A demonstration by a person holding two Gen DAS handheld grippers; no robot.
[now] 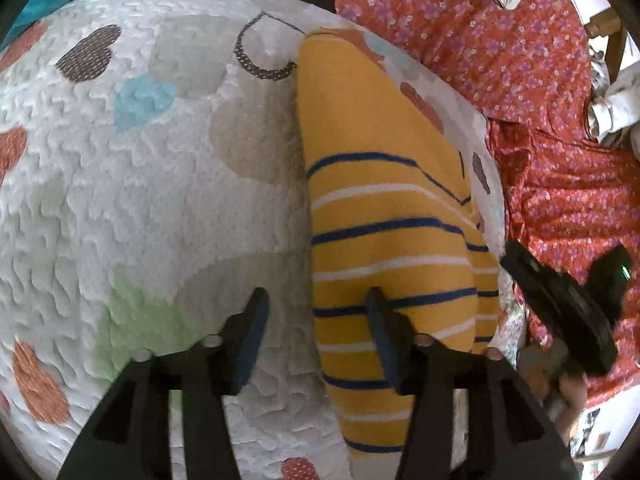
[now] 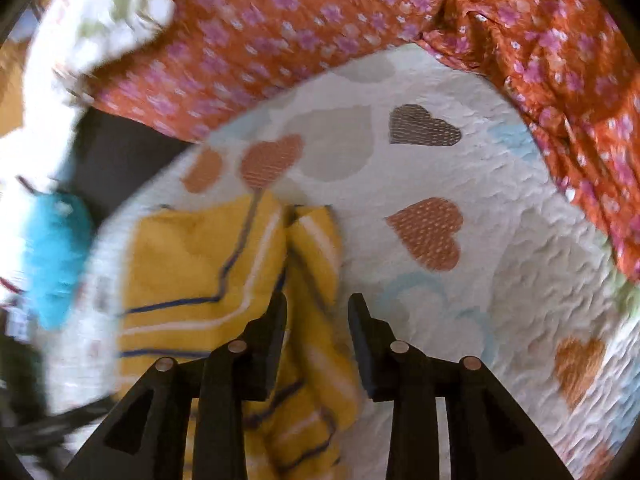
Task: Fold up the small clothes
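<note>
In the left wrist view, the left gripper (image 1: pixel 318 306) is seen with its two fingers spread wide and nothing pinched between them. A yellow striped garment (image 1: pixel 380 208) is laid folded on a white quilt with hearts (image 1: pixel 140 184); its left edge runs between the fingers, and the right finger is placed over the striped cloth, though contact cannot be confirmed. The left finger is set over bare quilt. Beyond and to the right of the right finger, a red floral cloth (image 1: pixel 532 80) is spread, and the right gripper (image 1: pixel 560 308) is seen just past the garment's right edge.

In the right wrist view, which is blurred by motion, the right gripper (image 2: pixel 318 304) is shown with fingers parted and holding nothing. The yellow striped garment (image 2: pixel 208 272) is found under and to the left of the left finger, with a bunched fold reaching between the fingers. The white quilt with hearts (image 2: pixel 460 280) is spread to the right of the right finger. The red floral cloth (image 2: pixel 300 28) is draped far ahead of the fingertips, and a teal cloth (image 2: pixel 56 256) is seen at far left.
</note>
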